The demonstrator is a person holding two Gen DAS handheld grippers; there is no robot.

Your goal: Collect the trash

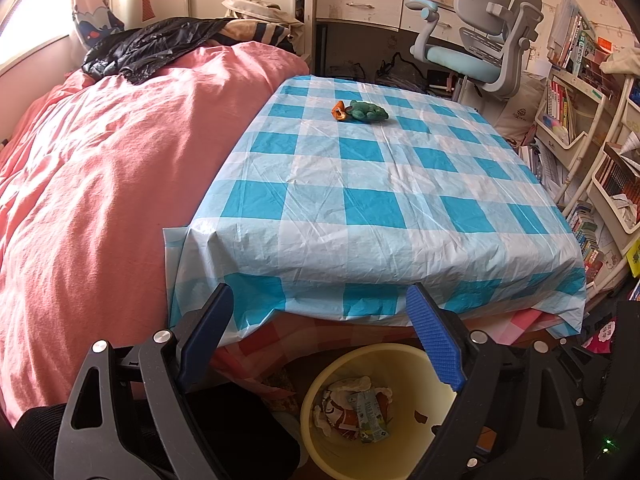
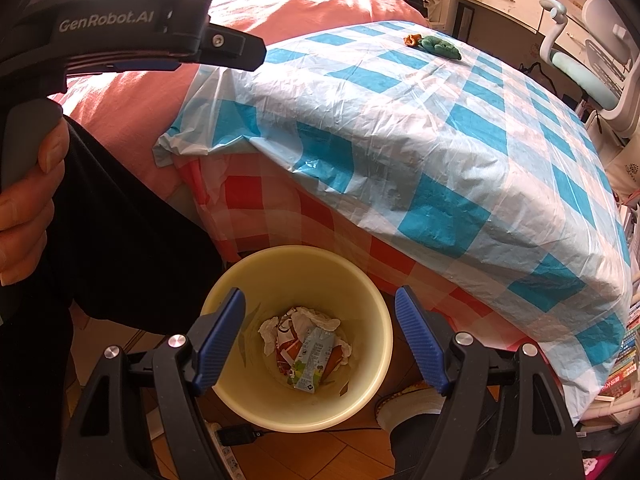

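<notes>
Both jaws stand spread and empty: the right gripper [image 2: 320, 336] hangs over the yellow bin [image 2: 362, 280], the left gripper [image 1: 320, 332] by the table's near edge. Crumpled paper and a carton [image 2: 314, 358] lie in the bin; 2 scraps [image 1: 360, 111], orange and green, sit on the checked tablecloth [image 1: 380, 200].

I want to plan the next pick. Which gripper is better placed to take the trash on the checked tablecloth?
Probably left gripper: open, facing the green and orange scraps. Right gripper aims into the yellow bin.
</notes>
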